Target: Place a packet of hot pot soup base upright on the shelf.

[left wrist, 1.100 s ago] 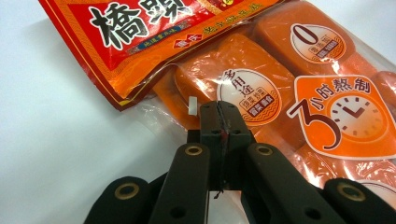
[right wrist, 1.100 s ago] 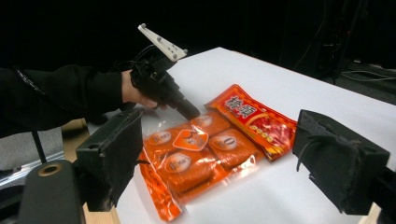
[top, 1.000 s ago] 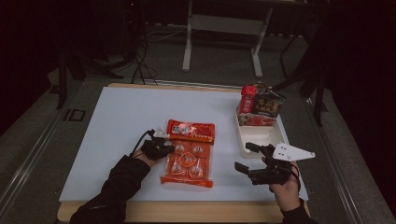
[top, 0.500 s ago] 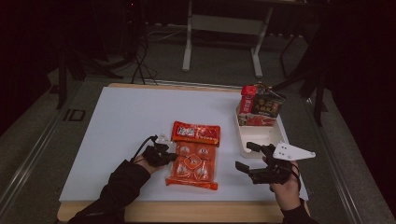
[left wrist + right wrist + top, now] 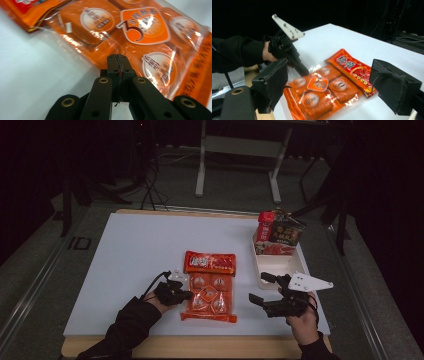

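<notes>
The snack pack is pinched at its edge by the left claw; the right claw is held spread; a drag toward the tray seems called for next.

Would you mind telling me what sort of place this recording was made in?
Probably a lab or studio set up for recording: a white table amid dark surroundings, cables across the floor, and a metal stand behind.

An orange snack pack lay near the middle of the white tabletop. The left tool touched its left edge, jaws together. The right tool hovered open just right of it, near a white tray holding cartons.
</notes>
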Demonstrator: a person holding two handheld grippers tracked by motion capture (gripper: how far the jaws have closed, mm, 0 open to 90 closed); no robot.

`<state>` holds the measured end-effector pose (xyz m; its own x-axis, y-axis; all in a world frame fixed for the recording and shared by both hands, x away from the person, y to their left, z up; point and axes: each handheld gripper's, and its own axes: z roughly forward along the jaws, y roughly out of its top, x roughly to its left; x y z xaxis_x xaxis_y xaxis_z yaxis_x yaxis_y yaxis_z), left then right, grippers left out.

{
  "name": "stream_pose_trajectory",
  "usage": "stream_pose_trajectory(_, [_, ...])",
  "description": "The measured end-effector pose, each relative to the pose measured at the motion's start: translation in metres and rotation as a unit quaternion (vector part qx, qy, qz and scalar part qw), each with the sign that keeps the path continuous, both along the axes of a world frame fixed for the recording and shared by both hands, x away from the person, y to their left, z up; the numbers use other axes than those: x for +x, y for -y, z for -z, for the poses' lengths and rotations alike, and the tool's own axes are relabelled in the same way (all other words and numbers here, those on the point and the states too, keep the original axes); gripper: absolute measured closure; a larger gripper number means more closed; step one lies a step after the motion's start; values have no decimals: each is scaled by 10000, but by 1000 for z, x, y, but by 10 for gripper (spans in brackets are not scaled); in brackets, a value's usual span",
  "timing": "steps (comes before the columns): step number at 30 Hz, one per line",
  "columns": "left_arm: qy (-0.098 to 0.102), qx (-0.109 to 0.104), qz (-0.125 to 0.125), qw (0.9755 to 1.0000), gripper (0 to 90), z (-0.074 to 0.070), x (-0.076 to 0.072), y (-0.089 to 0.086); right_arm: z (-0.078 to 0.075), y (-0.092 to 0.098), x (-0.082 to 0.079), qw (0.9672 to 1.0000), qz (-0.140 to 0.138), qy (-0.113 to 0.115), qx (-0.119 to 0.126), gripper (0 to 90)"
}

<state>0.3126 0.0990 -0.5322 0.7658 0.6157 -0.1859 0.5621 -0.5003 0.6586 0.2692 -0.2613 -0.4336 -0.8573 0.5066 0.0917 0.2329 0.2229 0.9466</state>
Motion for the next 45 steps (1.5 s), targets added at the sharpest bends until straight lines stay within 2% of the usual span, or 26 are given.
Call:
stream_pose_trajectory(4, [-17,-65,46,10000,900,1,0,1,-1,0,-1,10000,18,2,79,147])
stream_pose_trajectory(6, [48,-109,84,9999,899,0,1,-1,-1,0,-1,10000,19,2,75,147])
stream_pose_trajectory(8, [224,-230,56,9995,896,0,1,-4,-1,1,-1,10000,28,27,56,148])
stream_pose_trajectory(9, [403,-235,21,9989,893,-1,1,-6,-1,1,-1,10000,35,54,31,148])
stream_pose_trajectory(10, [465,-249,-27,9986,887,-3,2,-8,-1,1,-1,9999,52,86,3,148])
stream_pose_trajectory(13, [474,-426,-138,9979,883,-11,7,-16,-1,2,-1,9998,66,181,0,149])
stream_pose_trajectory(14, [470,-506,-195,9974,843,-13,8,-18,-1,3,-1,9997,57,236,4,156])
stream_pose_trajectory(17, [463,-651,-357,9962,828,-21,13,-24,-2,3,-2,9990,105,422,-89,158])
stream_pose_trajectory(18, [395,-710,-403,9959,790,-23,16,-26,-3,3,-3,9989,98,452,-84,158])
stream_pose_trajectory(21, [234,-668,-502,9962,772,-27,20,-30,-4,3,-4,9987,150,477,-92,152])
stream_pose_trajectory(22, [212,-656,-491,9964,694,-28,21,-29,-4,3,-4,9989,145,435,-87,138])
stream_pose_trajectory(26, [215,-695,-425,9964,594,-31,24,-29,-3,2,-5,9994,180,280,-85,137])
stream_pose_trajectory(30, [275,-744,-520,9955,501,-32,30,-29,-4,1,-6,9995,189,239,-122,134])
stream_pose_trajectory(37, [246,-569,-723,9955,394,-30,45,-31,-4,2,-6,9997,160,194,-30,125])
stream_pose_trajectory(42, [166,-583,-855,9945,325,-25,57,-39,-3,-1,-9,9993,133,334,-137,108])
stream_pose_trajectory(43, [220,-516,-944,9940,308,-24,60,-40,-3,-2,-9,9991,127,368,-179,107])
stream_pose_trajectory(45, [199,-520,-1023,9932,297,-20,65,-43,-3,-4,-10,9985,110,440,-292,107])
